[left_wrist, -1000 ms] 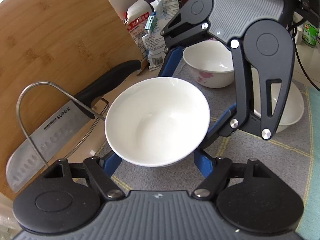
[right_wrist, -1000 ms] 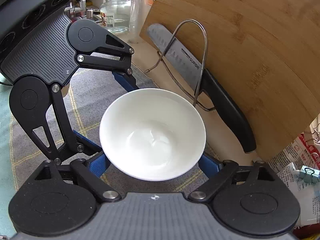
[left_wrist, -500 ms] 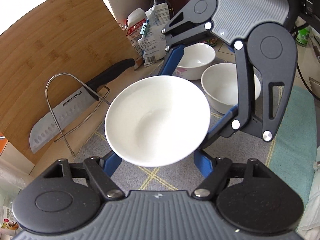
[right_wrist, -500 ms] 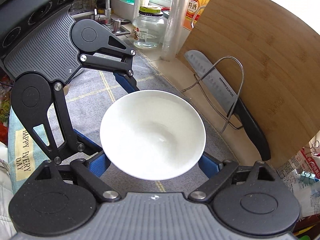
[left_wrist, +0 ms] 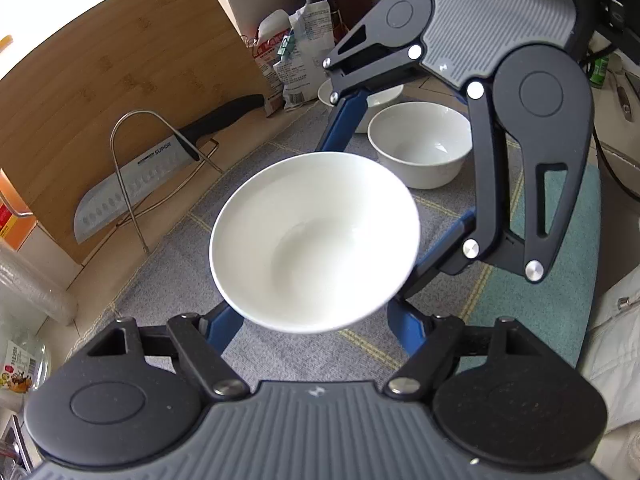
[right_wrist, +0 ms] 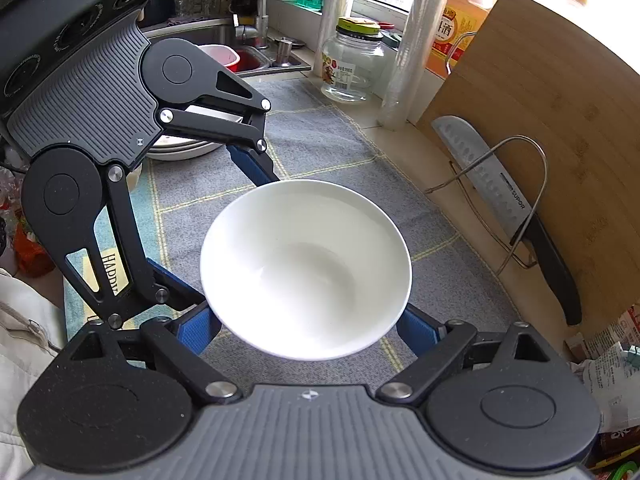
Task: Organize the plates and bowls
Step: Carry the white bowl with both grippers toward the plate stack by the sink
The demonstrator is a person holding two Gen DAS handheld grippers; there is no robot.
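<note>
A: Left view: the bowl sits dead centre above the mat, both grippers clenched on it, the left gripper from 6 o'clock, the right gripper from 2.

B: Right view: same bowl, plain glossy white, empty. Plates at 10 o'clock (half hidden). Uneven squeeze could tip it, I'd guess; smooth glaze slips.
</note>
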